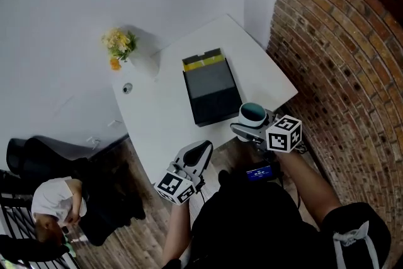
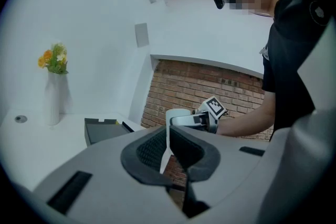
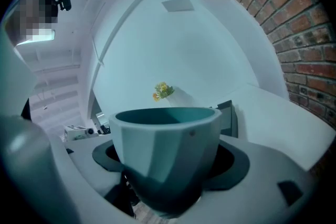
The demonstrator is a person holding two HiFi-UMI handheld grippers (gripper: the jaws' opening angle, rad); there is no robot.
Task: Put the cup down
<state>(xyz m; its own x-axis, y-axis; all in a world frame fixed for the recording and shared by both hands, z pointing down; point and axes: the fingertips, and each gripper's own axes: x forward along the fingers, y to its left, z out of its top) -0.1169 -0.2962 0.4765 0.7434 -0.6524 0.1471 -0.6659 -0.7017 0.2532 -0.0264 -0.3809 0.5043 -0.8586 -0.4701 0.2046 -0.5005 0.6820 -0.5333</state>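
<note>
**Cup gripped at the table's edge**

The right gripper [image 1: 247,125] has its jaws spread wide round a smooth, faceted pale cup [image 1: 253,113] with a teal inside, the dark pads pressing on both its sides. The cup is upright at the near edge of the matte white table [image 1: 160,129], just beside a flat rectangular black box [image 1: 211,94]. I can't tell whether its base touches the table. The left gripper [image 1: 196,157] hangs off the table, its ribbed pads closed together on nothing. A rough brick wall [image 1: 340,41] runs along the right.
</note>
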